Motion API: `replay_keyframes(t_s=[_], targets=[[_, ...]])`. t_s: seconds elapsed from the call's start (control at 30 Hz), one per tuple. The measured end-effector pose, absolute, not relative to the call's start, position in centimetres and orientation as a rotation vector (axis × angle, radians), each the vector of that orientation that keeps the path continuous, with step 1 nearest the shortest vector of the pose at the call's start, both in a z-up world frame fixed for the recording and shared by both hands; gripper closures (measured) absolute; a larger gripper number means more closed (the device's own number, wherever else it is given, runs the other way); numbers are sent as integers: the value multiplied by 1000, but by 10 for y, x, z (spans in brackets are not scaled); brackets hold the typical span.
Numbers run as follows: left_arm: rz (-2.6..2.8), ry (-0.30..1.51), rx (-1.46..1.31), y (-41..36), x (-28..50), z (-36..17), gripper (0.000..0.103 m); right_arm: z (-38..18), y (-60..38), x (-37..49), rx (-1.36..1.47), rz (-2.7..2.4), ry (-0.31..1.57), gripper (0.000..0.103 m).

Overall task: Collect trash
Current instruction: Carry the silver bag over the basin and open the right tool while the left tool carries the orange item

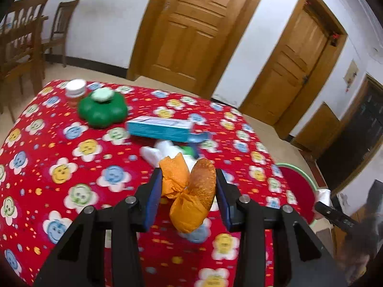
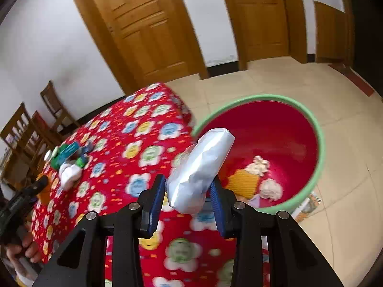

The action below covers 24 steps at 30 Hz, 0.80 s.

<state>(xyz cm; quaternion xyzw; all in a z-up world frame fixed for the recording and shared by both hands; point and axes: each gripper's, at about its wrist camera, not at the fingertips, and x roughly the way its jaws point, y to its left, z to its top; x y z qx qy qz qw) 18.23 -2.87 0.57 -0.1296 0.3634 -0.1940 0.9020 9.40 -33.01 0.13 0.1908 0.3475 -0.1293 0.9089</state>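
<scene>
Beyond my right gripper [image 2: 188, 186], clamped on a wrapper [image 2: 198, 169], sits the bin [image 2: 320, 143]; my left gripper [image 1: 189, 184], farther off, grips orange paper [image 1: 186, 191].

I find no text I can read in either wrist view. The teal box [image 1: 160, 128] lying on the tablecloth [image 1: 71, 167] carries pale markings along its top face, but they are smeared by blur and I cannot make out a letter. The yellowish plate on the wall [image 1: 351, 74] beside the far door shows small red marks, too small for me to read.
</scene>
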Motion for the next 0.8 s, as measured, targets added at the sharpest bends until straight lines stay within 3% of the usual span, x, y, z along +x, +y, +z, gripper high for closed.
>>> replay_keyframes(t_s=[0.8], targets=[[-663,829,-93,-181,170,32,60,-11,-412,70,515,-341,671,62]])
